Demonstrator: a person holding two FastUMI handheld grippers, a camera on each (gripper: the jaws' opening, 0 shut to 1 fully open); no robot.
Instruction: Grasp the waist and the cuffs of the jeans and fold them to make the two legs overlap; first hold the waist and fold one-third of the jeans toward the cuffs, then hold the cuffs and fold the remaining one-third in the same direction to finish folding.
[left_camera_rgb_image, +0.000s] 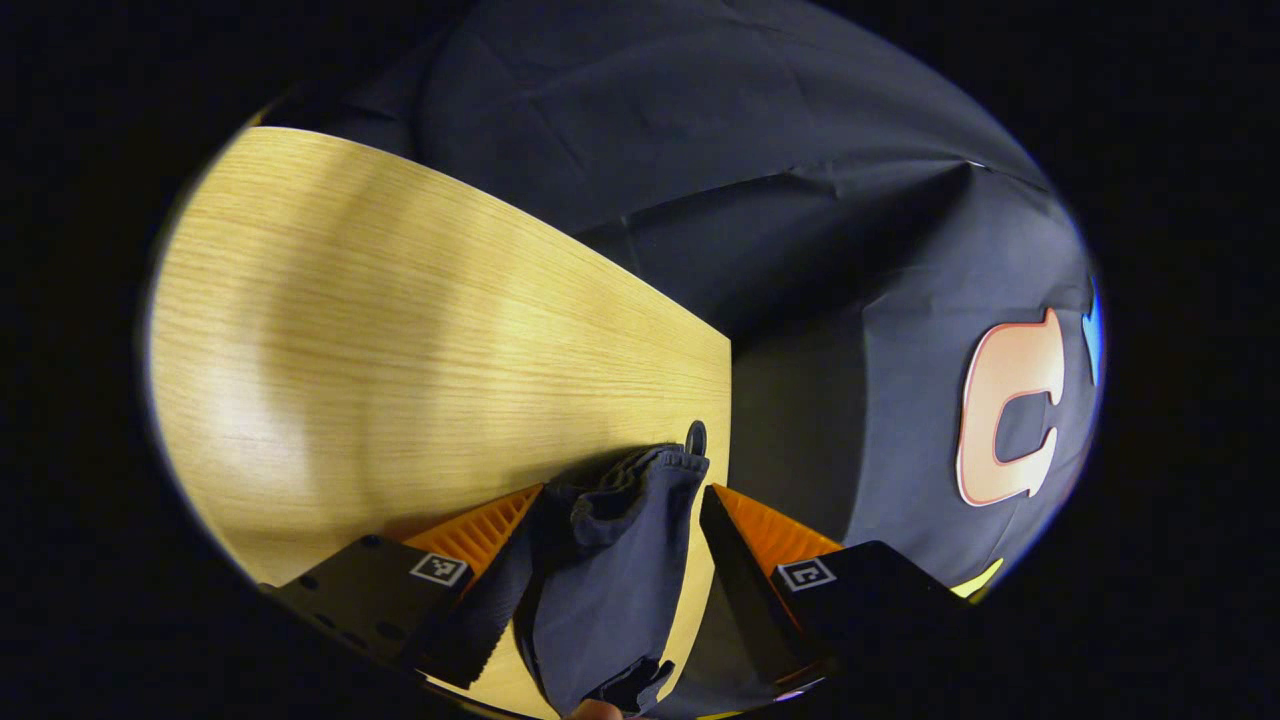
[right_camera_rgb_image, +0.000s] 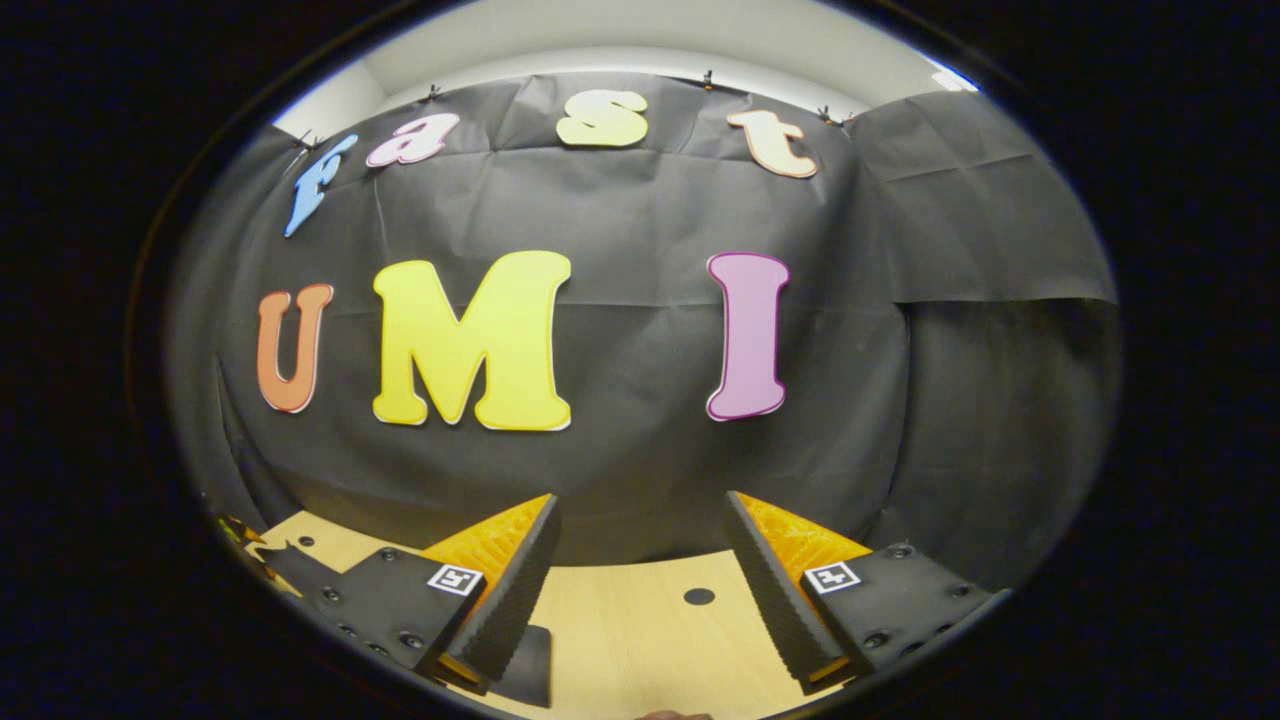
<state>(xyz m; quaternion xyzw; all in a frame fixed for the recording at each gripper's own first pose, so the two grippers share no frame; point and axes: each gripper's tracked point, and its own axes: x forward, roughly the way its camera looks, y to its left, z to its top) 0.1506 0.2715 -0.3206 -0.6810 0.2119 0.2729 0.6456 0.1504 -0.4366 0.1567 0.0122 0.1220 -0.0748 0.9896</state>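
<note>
Between the fingers of the left gripper (left_camera_rgb_image: 622, 510), in the left gripper view, hangs a bunched fold of dark jeans (left_camera_rgb_image: 610, 580). The fingers stand wide apart; the cloth lies against the left-hand finger, while a strip of table shows between it and the right-hand one, so the gripper is not clamped on it. The bunch reaches forward just past the fingertips and runs back toward the camera. Beyond it and off to the gripper's left spreads the light wooden table (left_camera_rgb_image: 400, 330), with a small dark round hole (left_camera_rgb_image: 696, 437) just ahead of the cloth near the table's edge. Past that edge is the black cloth wall (left_camera_rgb_image: 800, 200).

In the right gripper view, the right gripper (right_camera_rgb_image: 640, 520) is held spread apart with nothing between its fingers. Below and ahead lies the same wooden table (right_camera_rgb_image: 620, 620) with a round hole (right_camera_rgb_image: 699, 596), and a dark patch of cloth (right_camera_rgb_image: 530, 665) sits under its left finger. The booth wall (right_camera_rgb_image: 640, 470) stands straight ahead.
</note>
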